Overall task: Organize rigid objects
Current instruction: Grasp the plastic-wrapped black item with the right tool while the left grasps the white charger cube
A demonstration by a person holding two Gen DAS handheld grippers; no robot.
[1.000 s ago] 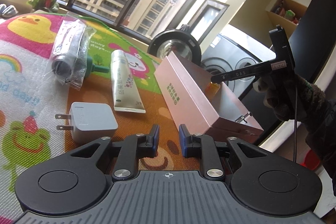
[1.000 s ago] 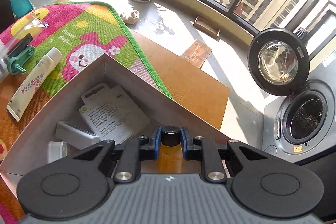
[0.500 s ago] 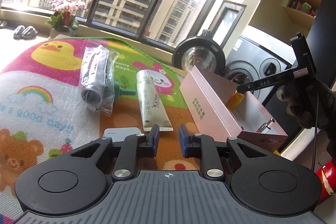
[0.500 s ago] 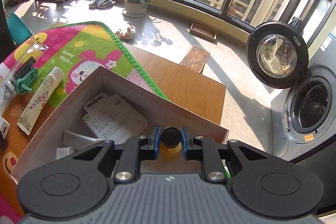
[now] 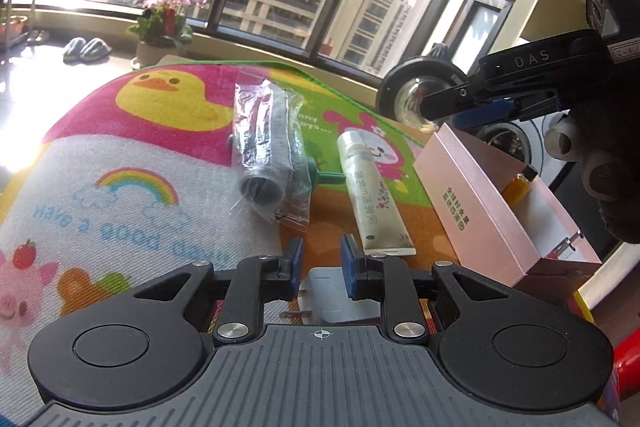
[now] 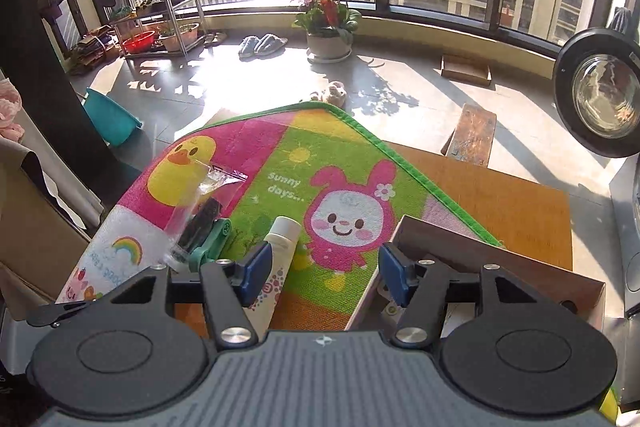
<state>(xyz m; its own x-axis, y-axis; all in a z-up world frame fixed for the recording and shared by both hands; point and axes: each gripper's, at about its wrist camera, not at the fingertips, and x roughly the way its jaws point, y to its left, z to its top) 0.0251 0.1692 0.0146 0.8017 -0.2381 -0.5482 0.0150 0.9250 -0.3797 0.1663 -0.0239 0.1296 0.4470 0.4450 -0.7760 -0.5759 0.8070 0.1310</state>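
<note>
A pink open box (image 5: 476, 205) stands at the mat's right edge with a small amber bottle (image 5: 517, 187) inside; its rim shows in the right wrist view (image 6: 496, 259). A cream tube (image 5: 370, 201) (image 6: 278, 259), a bagged dark cylinder (image 5: 266, 155) (image 6: 196, 223) and a white plug adapter (image 5: 334, 297) lie on the mat. My left gripper (image 5: 320, 259) is narrowly open and empty, just above the adapter. My right gripper (image 6: 324, 271) is wide open and empty, raised above the box; it also shows in the left wrist view (image 5: 476, 107).
A colourful play mat (image 6: 320, 163) covers a brown tabletop (image 6: 512, 203). A washing machine with its round door (image 6: 604, 99) open stands right of the table. A flower pot (image 6: 328, 39), slippers and a shelf stand on the floor by the windows.
My right gripper let go of the amber bottle in the box, opened wide and rose, swinging left over the mat. My left gripper moved over the white adapter.
</note>
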